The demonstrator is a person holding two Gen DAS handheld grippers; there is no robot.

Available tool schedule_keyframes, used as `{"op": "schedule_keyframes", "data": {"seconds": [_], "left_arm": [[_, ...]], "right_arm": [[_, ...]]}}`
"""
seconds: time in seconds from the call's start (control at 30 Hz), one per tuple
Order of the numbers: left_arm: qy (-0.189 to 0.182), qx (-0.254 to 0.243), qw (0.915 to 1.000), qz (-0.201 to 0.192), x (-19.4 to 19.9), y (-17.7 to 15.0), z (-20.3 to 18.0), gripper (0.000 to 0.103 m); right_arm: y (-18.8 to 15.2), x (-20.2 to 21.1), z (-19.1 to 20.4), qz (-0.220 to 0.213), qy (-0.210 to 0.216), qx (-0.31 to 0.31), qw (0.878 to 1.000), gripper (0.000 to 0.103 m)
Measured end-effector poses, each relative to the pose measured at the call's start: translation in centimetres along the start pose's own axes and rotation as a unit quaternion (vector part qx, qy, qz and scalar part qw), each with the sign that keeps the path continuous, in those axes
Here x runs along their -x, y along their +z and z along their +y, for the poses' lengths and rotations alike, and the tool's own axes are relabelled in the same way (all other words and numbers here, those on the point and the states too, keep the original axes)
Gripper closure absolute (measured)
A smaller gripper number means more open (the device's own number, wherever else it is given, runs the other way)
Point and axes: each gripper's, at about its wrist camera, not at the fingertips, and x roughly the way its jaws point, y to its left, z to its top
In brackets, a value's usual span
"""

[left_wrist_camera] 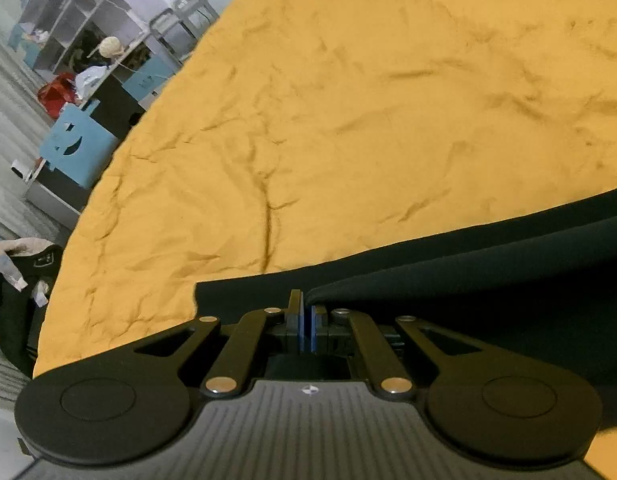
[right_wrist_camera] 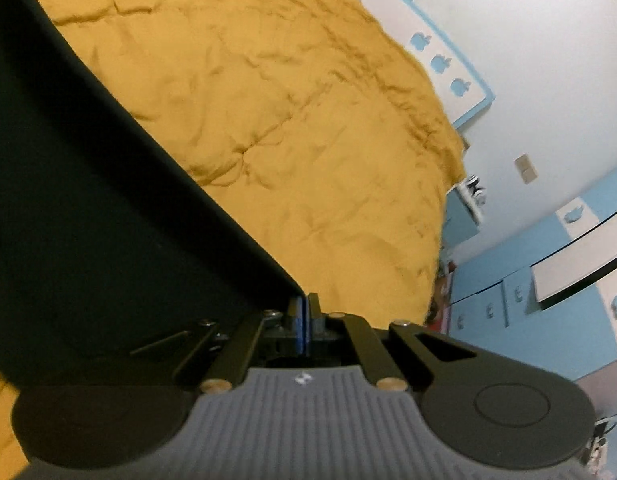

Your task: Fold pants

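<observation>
The left claw [left_wrist_camera: 307, 312] is clamping an edge of the dark pants [left_wrist_camera: 468, 272], and the right claw [right_wrist_camera: 307, 312] is pinching another edge, holding the fabric stretched above the wrinkled mustard bedspread [left_wrist_camera: 348, 120].

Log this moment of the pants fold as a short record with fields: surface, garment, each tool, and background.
surface: wrinkled mustard-yellow bedspread
garment: dark pants, stretched in a taut band over the bedspread
left tool: left tool shut on an edge of the pants
right tool: right tool shut on the pants at a corner of the cloth
background, left wrist view: white cubby shelf beside the bed
background, right wrist view: blue drawers and white wall
fold status: not yet laid flat
</observation>
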Motion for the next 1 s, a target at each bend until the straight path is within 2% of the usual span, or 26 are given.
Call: {"op": "schedule_keyframes", "data": {"seconds": [0.17,0.4,0.6,0.8,0.87,1.0], "left_arm": [[0.003,-0.006,0.9997,0.025,-2.7,0.7,-1.4,0.100],[0.000,-0.004,0.9993,0.038,-4.2,0.5,-2.6,0.100],[-0.010,0.027,0.9991,0.032,-3.6,0.4,-2.1,0.100],[-0.013,0.066,0.9977,0.008,-0.8,1.3,-0.3,0.101],[-0.013,0.065,0.9977,0.013,-1.1,1.8,-0.2,0.101],[-0.017,0.061,0.9974,0.033,-2.9,2.3,-0.9,0.101]], "right_arm": [[0.4,-4.9,0.5,0.023,0.021,-0.005,0.999,0.103],[-0.1,-8.0,1.2,0.040,0.038,-0.014,0.998,0.103],[-0.3,-8.4,1.4,0.039,0.037,-0.039,0.998,0.103],[-0.2,-5.8,0.0,0.004,0.022,-0.084,0.996,0.103],[-0.1,-5.4,-0.5,0.001,0.018,-0.094,0.995,0.103],[0.0,-7.2,0.0,0.017,0.024,-0.105,0.994,0.103]]}}
